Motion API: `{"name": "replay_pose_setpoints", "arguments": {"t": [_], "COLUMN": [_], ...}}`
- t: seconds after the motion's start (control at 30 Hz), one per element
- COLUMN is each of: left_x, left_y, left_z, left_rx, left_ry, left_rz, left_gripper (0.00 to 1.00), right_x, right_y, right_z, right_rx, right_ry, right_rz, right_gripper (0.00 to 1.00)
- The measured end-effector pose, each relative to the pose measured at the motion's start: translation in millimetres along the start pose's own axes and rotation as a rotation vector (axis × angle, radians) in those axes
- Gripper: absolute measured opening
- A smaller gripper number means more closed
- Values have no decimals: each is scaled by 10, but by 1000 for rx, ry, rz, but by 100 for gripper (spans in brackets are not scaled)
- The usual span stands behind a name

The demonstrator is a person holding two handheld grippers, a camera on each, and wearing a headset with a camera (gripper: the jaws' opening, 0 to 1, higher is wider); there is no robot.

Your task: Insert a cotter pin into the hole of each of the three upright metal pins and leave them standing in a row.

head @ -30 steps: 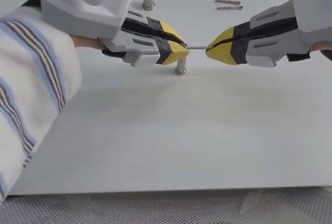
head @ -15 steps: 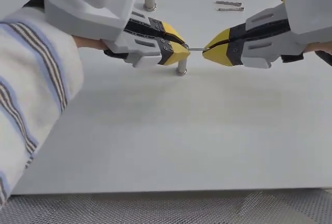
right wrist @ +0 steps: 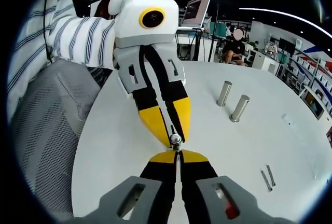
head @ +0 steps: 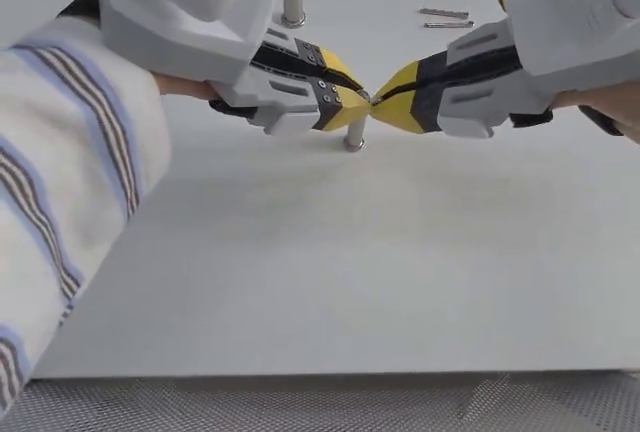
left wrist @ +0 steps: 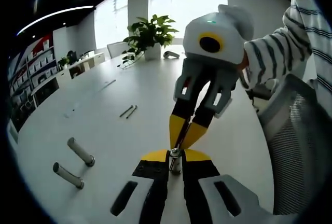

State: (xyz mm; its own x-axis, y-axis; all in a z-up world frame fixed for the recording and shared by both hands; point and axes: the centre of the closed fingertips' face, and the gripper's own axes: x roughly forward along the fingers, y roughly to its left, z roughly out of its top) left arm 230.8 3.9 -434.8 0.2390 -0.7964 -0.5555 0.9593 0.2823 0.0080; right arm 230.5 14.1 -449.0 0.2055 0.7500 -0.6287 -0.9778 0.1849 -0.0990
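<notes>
**A:** Which step are you on?

**B:** The first of three, I'd judge. At the centre of the head view, your left gripper (head: pixel 356 102) has its jaws clamped round the upright metal pin (head: pixel 353 138), whose foot is on the table (head: pixel 320 252). Your right gripper (head: pixel 386 108) meets it tip to tip. Its jaws are pinched on a cotter pin (head: pixel 371 102), and just a sliver shows between the yellow tips.

**A:** Is it through the hole?

**B:** I cannot tell, because the hole is hidden. Your next move calls for a straight, level push, then a gentle release so nothing tips.

**A:** And the rest?

**B:** The other two metal pins (right wrist: pixel 239 108) stand right of centre in the right gripper view. The spare cotter pins (head: pixel 445 18) lie at the upper right of the head view.
</notes>
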Motion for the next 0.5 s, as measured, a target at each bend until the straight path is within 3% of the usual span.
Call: {"name": "replay_pose_setpoints", "arguments": {"t": [0.23,0.5], "left_x": [-10,-29], "left_y": [-18,-46], "left_z": [24,31], "left_rx": [-13,-16], "left_ry": [-1,3], "left_rz": [1,3], "left_gripper": [5,5], "right_x": [-13,-61], "right_y": [-2,20], "right_z": [5,-41], "right_rx": [-30,-5], "right_ry": [-6,-3], "right_rz": [6,4], "right_gripper": [0,3]}}
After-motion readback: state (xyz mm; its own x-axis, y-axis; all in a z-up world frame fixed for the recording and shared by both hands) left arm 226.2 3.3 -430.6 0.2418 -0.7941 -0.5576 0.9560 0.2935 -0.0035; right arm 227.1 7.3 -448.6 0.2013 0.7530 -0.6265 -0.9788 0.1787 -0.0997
